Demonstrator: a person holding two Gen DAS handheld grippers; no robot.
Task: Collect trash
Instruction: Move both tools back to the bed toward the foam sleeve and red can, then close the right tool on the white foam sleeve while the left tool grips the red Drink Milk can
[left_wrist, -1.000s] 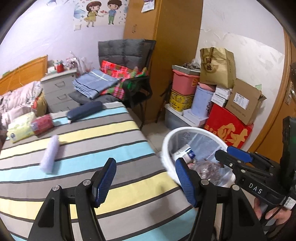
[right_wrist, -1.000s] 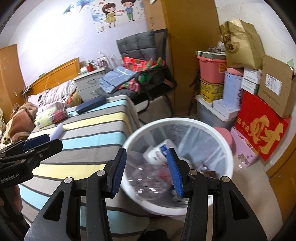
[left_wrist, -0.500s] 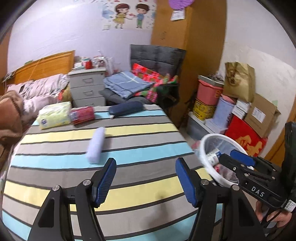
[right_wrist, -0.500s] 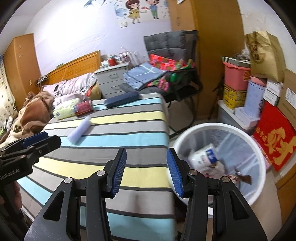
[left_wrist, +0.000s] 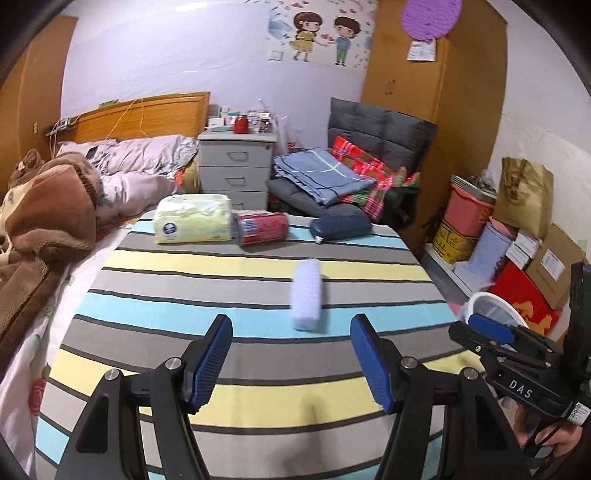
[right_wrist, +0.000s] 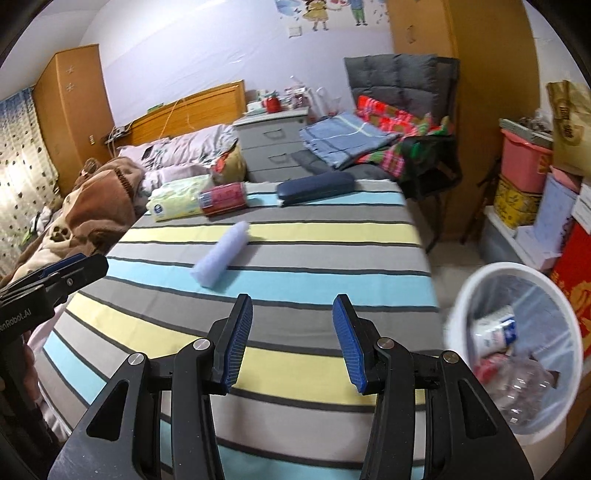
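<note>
A pale lilac roll (left_wrist: 307, 294) (right_wrist: 220, 258) lies on the striped table cover (left_wrist: 236, 291) (right_wrist: 325, 258). A red can (left_wrist: 261, 228) (right_wrist: 223, 198) lies on its side at the far edge, next to a yellow tissue pack (left_wrist: 192, 223) (right_wrist: 177, 201) and a dark blue case (left_wrist: 340, 227) (right_wrist: 314, 188). A white bin (right_wrist: 517, 343) (left_wrist: 489, 308) with a bottle and wrappers stands at the table's right. My left gripper (left_wrist: 291, 358) is open and empty over the near stripes. My right gripper (right_wrist: 293, 338) is open and empty, left of the bin.
A bed with a brown blanket (left_wrist: 48, 221) lies to the left. A grey drawer unit (left_wrist: 236, 170) and a chair with folded cloths (left_wrist: 343, 173) stand behind the table. Boxes and a pink bin (left_wrist: 469, 210) are stacked along the right wall.
Both grippers have swung left, away from the bin and over the striped table. The roll, can and tissue pack have come toward the middle of view. Both stay open.
</note>
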